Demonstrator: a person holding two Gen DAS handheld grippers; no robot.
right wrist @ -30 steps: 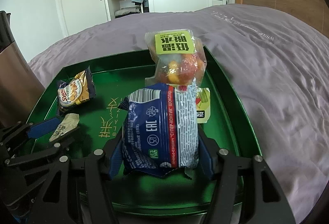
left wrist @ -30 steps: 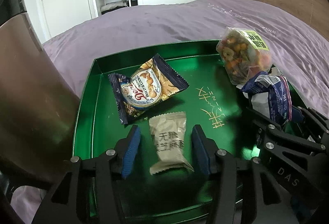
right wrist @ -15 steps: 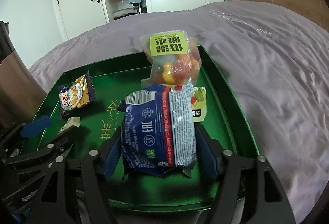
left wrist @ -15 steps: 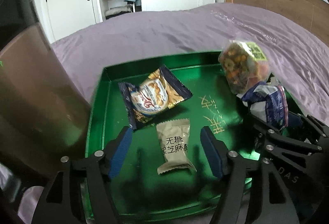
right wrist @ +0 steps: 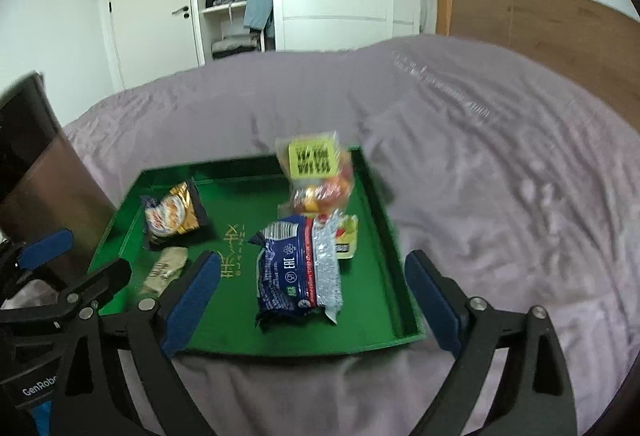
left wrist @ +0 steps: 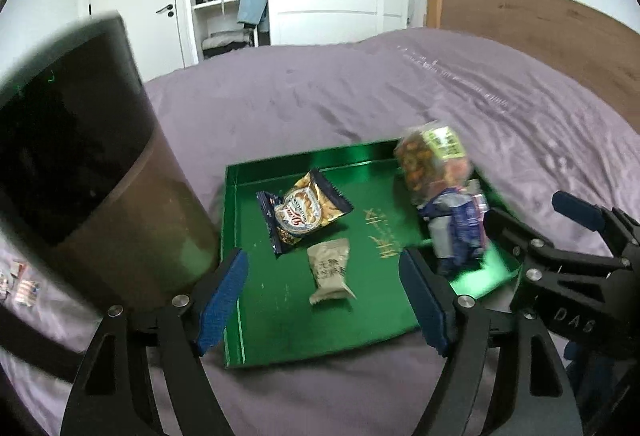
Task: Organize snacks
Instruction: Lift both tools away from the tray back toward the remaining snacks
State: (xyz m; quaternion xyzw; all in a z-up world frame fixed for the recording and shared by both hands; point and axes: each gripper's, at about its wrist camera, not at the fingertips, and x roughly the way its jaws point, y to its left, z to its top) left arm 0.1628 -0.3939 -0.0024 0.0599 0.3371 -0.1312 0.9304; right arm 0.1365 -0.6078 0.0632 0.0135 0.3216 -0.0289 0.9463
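Both tongs hang empty, jaws spread wide: the left gripper (left wrist: pixel 322 300) and right gripper (right wrist: pixel 310 302) above the green tray's (right wrist: pixel 396 272) near edge. All snacks lie inside it: beige candy (left wrist: pixel 330 270) below the left, blue wafer pack (right wrist: pixel 298 272) below the right. Placing looks finished; next would be fetching any remaining snacks.

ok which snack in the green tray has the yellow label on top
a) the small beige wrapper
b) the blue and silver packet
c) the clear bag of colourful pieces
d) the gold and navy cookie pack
c: the yellow label sits at the top of the clear bag of colourful pieces, standing at the far right end of the green tray, behind the blue and silver packet.
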